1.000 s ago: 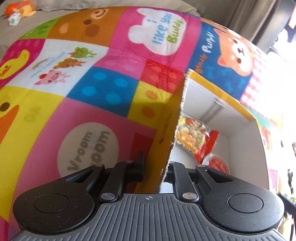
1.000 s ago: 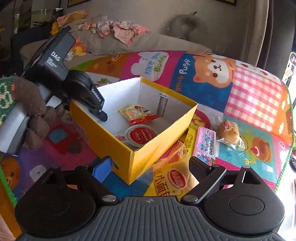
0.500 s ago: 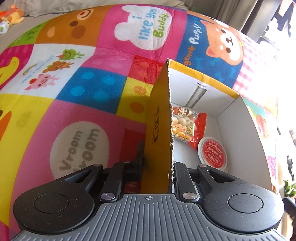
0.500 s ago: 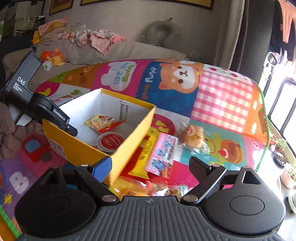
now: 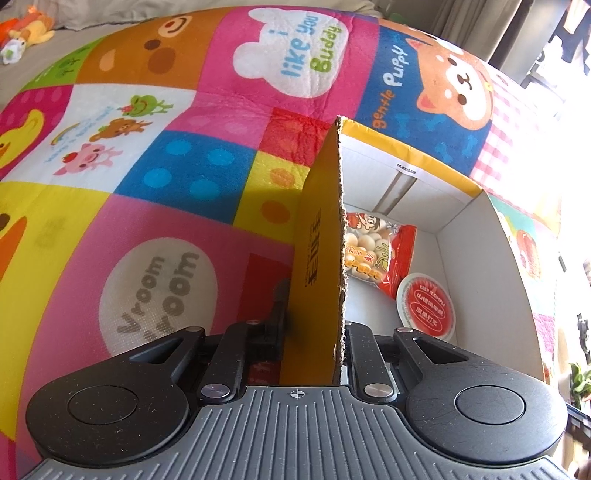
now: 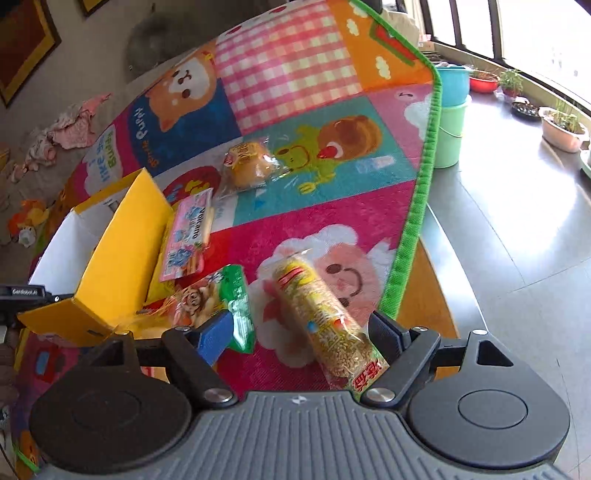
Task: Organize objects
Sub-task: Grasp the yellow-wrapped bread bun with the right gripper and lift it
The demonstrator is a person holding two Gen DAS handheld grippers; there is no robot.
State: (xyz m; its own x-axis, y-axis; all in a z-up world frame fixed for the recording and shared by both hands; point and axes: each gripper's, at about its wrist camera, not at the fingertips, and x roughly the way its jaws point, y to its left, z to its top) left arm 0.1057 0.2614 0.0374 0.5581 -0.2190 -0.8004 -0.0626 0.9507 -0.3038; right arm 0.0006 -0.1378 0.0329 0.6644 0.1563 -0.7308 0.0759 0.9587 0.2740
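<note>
My left gripper (image 5: 314, 321) is shut on the near wall of the yellow cardboard box (image 5: 319, 236). Inside the box lie a red snack bag (image 5: 376, 247) and a round red-lidded cup (image 5: 426, 306). In the right wrist view the box (image 6: 122, 236) stands at the left. My right gripper (image 6: 295, 332) is open above the play mat, over a long yellow cracker roll (image 6: 321, 310) that lies between its fingers. A green-edged snack bag (image 6: 218, 295), a pink packet (image 6: 188, 232) and a wrapped bun (image 6: 247, 166) lie on the mat.
The colourful play mat (image 6: 332, 147) ends at a green edge (image 6: 413, 206) on the right, with grey floor beyond. Green and blue buckets (image 6: 448, 125) and plant pots (image 6: 561, 125) stand by the window. A plush toy (image 5: 26, 29) lies at the far left.
My right gripper has swung right and down from the box toward the mat's edge, and the cracker roll now lies between its fingers. My left gripper keeps its hold on the box wall.
</note>
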